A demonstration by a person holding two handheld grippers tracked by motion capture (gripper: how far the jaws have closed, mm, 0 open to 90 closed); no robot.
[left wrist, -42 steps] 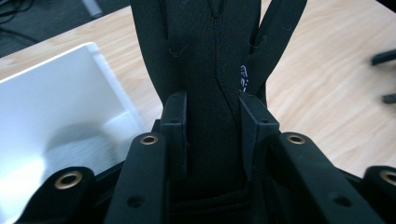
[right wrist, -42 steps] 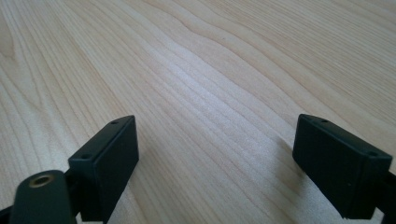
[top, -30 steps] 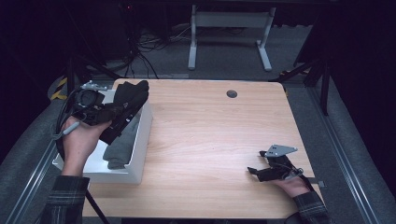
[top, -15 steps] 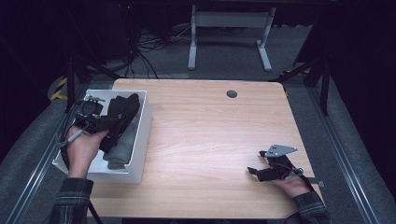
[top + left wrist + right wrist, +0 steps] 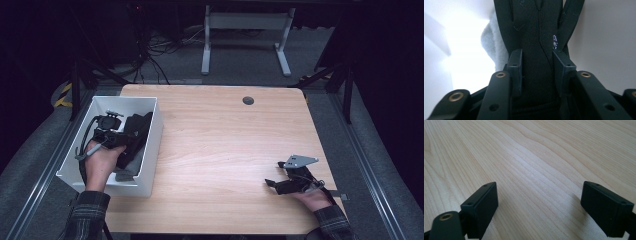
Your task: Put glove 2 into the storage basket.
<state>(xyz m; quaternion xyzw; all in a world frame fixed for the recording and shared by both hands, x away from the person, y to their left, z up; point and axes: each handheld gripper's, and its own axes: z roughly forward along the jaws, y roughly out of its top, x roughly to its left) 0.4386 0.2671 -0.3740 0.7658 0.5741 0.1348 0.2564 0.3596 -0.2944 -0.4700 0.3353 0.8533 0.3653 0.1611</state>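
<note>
A black glove (image 5: 137,136) (image 5: 537,30) hangs into the white bin (image 5: 150,150) at the table's left edge. My left gripper (image 5: 131,144) (image 5: 537,63) is down inside the bin, its pads (image 5: 515,67) against both sides of the glove. The jaws have just been opening a little, with the glove still between them. A grey fleecy cloth (image 5: 127,175) (image 5: 491,43) lies beneath the glove in the bin. My right gripper (image 5: 274,174) (image 5: 539,197) rests low over the wooden table (image 5: 225,140) (image 5: 536,150) at the front right, open, with nothing between its fingers.
A round cable hole (image 5: 248,100) sits in the table near its far edge. The bin's white walls (image 5: 604,45) stand close around the left gripper. Beyond the table, on the dark floor, are a grey stand (image 5: 245,40) and cables (image 5: 155,55).
My left gripper has sunk with the black glove from above the bin's rim down into the bin. The right gripper has stayed still.
</note>
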